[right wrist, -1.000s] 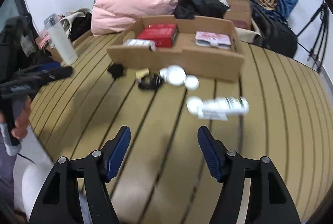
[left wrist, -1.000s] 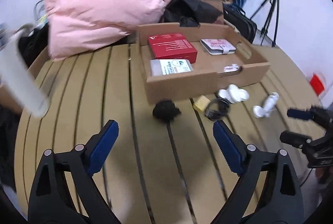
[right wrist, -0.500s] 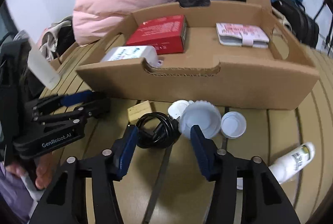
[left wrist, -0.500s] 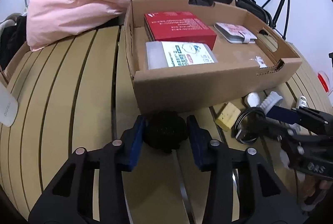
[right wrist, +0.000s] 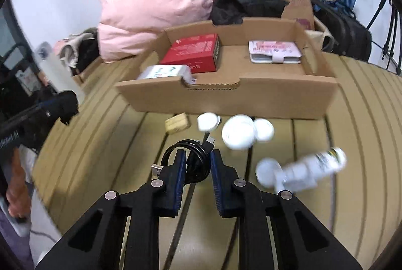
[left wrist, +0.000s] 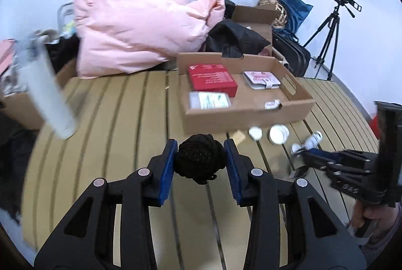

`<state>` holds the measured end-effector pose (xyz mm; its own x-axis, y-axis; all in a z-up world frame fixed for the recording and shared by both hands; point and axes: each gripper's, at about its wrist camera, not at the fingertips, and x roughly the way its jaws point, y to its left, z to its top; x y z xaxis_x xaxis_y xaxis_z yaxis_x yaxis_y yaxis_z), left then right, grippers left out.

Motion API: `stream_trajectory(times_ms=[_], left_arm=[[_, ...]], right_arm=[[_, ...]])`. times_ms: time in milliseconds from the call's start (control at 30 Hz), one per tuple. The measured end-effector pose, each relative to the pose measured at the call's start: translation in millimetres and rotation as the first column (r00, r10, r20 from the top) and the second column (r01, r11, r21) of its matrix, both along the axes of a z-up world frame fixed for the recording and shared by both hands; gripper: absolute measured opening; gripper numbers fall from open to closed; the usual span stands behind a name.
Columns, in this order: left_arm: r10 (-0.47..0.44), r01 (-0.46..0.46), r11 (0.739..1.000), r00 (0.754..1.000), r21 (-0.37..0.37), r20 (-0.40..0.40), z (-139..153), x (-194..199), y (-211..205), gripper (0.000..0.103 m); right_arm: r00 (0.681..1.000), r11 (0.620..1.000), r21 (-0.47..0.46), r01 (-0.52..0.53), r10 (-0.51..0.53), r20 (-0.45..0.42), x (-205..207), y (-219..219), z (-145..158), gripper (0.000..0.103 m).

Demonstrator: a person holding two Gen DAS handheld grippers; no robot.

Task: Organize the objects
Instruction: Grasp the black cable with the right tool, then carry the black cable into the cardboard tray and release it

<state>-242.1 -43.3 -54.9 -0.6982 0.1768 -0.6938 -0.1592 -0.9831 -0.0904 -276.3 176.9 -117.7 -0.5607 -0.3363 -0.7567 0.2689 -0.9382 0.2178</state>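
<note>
My left gripper (left wrist: 200, 144) is shut on a black knitted ball (left wrist: 199, 160), held clear of the slatted table (left wrist: 130, 144). Around a coiled black cable (right wrist: 197, 167), the jaws of my right gripper (right wrist: 197, 154) are closing, and both pads touch the coil. A loop and the USB plug stick out past the left finger. Beyond both stands a shallow cardboard tray (right wrist: 226, 99) with a red box (right wrist: 193, 54), a white packet (left wrist: 208, 100) and a pink case (right wrist: 273, 51) inside.
In front of the tray lie white lids (right wrist: 238, 135), a yellow block (right wrist: 177, 121) and a small white bottle (right wrist: 306, 169). A tall white bottle (left wrist: 42, 89) stands at the left. A pink duvet (left wrist: 135, 31), bags and a tripod (left wrist: 329, 31) crowd the back.
My left gripper went in to the black ball, shut on it and pulled up and back with it. My right gripper moved over the cable and narrowed onto it.
</note>
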Motion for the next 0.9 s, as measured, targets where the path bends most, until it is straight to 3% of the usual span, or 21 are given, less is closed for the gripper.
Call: stream_trajectory(times_ms=[133, 233, 400, 500, 600, 733, 900], left_arm=[[0.042, -0.044, 0.998, 0.998, 0.039, 0.039, 11, 57, 0, 0.034], [0.011, -0.015, 0.997, 0.999, 0.08, 0.049, 15, 80, 9, 0.034], [-0.074, 0.07, 0.994, 0.996, 0.089, 0.047, 30, 71, 35, 0.034], [-0.176, 0.171, 0.98, 0.983, 0.1, 0.047, 48, 39, 55, 0.034], [-0.22, 0.211, 0.971, 0.972, 0.113, 0.081, 65, -16, 73, 0.034], [-0.207, 0.191, 0.973, 0.971, 0.126, 0.122, 77, -114, 98, 0.034], [-0.13, 0.084, 0.978, 0.961, 0.189, 0.246, 36, -220, 114, 0.034]], right_arm=[[0.999, 0.999, 0.01, -0.031, 0.032, -0.032, 65, 15, 33, 0.022], [0.998, 0.999, 0.024, -0.036, 0.037, -0.057, 107, 28, 52, 0.022], [0.997, 0.999, 0.037, -0.038, 0.04, -0.073, 122, 39, 66, 0.022], [0.996, 1.0, 0.006, -0.028, 0.029, -0.081, 112, 50, 74, 0.022], [0.996, 0.999, -0.017, -0.052, 0.05, -0.067, 78, 55, 85, 0.022], [0.995, 0.997, -0.011, -0.08, 0.079, -0.067, -11, 53, 111, 0.022], [0.998, 0.997, -0.07, -0.042, 0.045, 0.043, -143, 49, 108, 0.022]])
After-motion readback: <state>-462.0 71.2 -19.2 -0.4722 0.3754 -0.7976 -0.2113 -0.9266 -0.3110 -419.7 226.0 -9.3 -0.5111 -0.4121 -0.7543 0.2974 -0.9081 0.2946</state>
